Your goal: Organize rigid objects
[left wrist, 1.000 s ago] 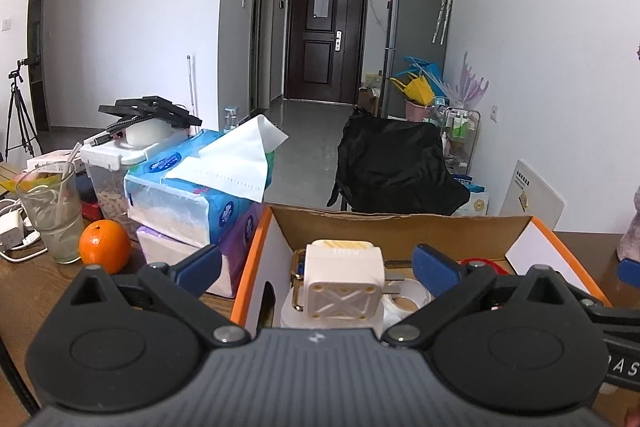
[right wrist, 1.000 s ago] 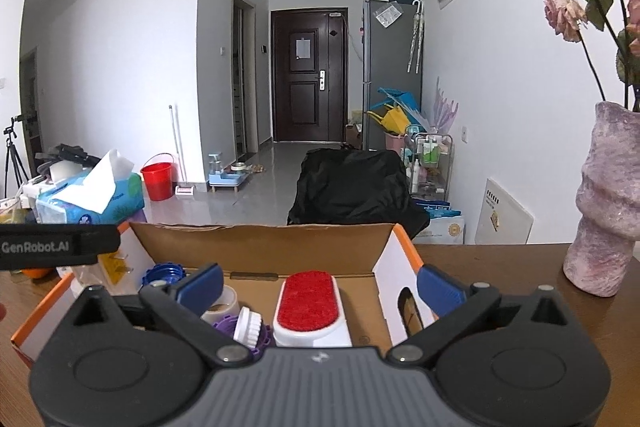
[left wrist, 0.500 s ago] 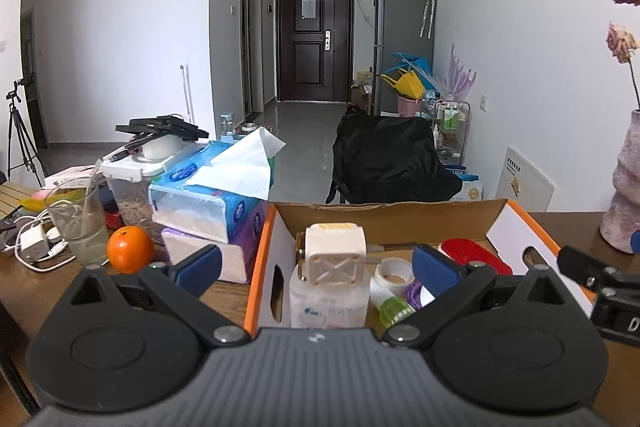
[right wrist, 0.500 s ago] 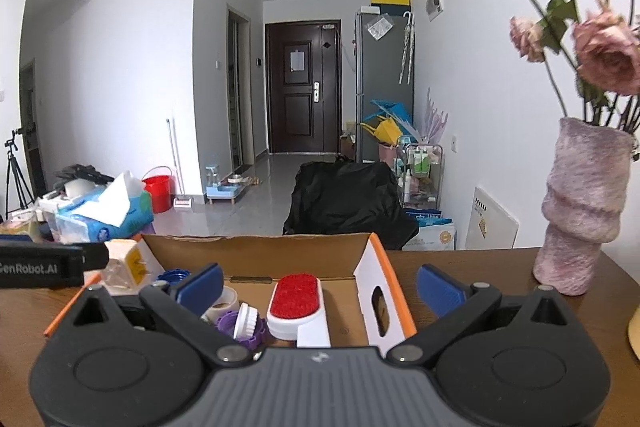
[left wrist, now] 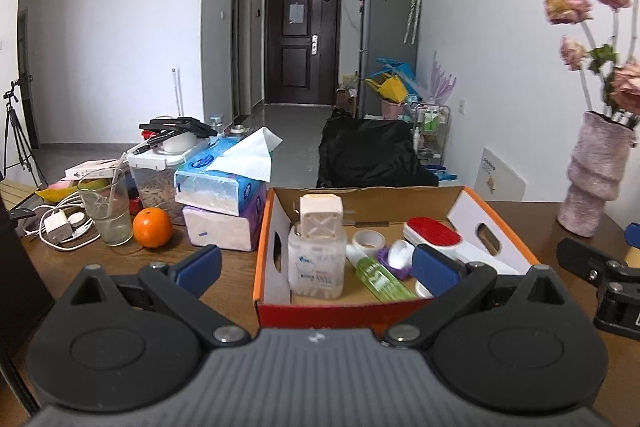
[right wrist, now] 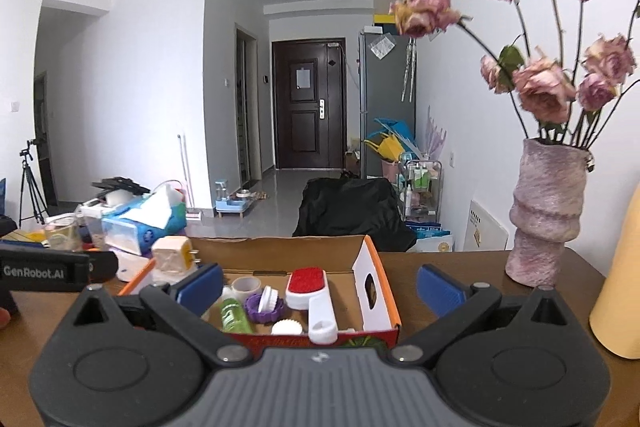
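An orange-edged cardboard box (left wrist: 264,251) (right wrist: 380,291) stands on the brown table. Inside it are a clear bottle with a cream square cap (left wrist: 318,259) (right wrist: 172,259), a green tube (left wrist: 378,277) (right wrist: 234,315), a tape roll (left wrist: 368,239) (right wrist: 246,285), a purple ring with a white lid (left wrist: 394,259) (right wrist: 264,305) and a red-and-white lint brush (left wrist: 434,233) (right wrist: 310,287). My left gripper (left wrist: 316,265) is open in front of the box, holding nothing. My right gripper (right wrist: 320,285) is open too, pulled back from the box's near side.
Left of the box are stacked tissue packs (left wrist: 224,203), an orange (left wrist: 152,233), a glass (left wrist: 106,207), a plastic food container (left wrist: 158,175) and chargers with cables (left wrist: 60,227). A pink vase of dried roses (left wrist: 592,175) (right wrist: 546,219) stands at the right. A yellow object (right wrist: 618,287) rises at the far right.
Both grippers have drawn back and up from the box, which now appears smaller and farther away. The objects in the box have not moved.
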`<state>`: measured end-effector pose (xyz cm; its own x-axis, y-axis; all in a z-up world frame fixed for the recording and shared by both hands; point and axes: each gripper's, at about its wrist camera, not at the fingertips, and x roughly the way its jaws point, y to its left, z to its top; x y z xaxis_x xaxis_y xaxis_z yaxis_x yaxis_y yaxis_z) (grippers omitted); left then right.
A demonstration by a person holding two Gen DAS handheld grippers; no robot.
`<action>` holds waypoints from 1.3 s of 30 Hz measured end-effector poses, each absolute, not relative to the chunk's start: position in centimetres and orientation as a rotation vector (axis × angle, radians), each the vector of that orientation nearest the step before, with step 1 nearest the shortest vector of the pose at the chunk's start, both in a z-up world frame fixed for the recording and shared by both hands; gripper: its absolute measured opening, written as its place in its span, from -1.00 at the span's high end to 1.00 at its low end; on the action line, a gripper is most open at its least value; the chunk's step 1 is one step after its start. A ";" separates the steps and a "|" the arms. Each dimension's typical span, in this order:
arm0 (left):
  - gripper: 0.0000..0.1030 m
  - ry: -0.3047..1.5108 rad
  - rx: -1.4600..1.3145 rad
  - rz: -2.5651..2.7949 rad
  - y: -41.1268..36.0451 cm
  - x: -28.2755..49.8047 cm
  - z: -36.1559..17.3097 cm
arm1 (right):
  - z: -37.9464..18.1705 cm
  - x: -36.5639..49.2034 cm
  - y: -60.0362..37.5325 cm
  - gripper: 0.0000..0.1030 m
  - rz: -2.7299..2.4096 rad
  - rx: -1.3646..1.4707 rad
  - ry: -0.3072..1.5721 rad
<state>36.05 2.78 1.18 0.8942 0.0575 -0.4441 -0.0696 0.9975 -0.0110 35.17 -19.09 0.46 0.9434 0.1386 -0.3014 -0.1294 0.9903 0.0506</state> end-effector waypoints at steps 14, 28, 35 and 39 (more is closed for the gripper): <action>-1.00 0.445 -0.062 0.017 0.9 23.2 1.9 | 1.7 22.9 -20.9 -1.00 0.138 0.049 0.294; -1.00 0.426 -0.022 0.005 -0.5 9.6 1.9 | 1.8 8.8 -22.6 -1.00 0.103 0.037 0.269; -1.00 0.425 -0.004 -0.028 -1.1 5.3 2.1 | 2.3 3.7 -22.5 -1.00 0.068 0.025 0.257; -1.00 0.414 0.008 -0.043 -1.3 4.2 2.1 | 2.4 2.5 -22.4 -1.00 0.064 0.025 0.253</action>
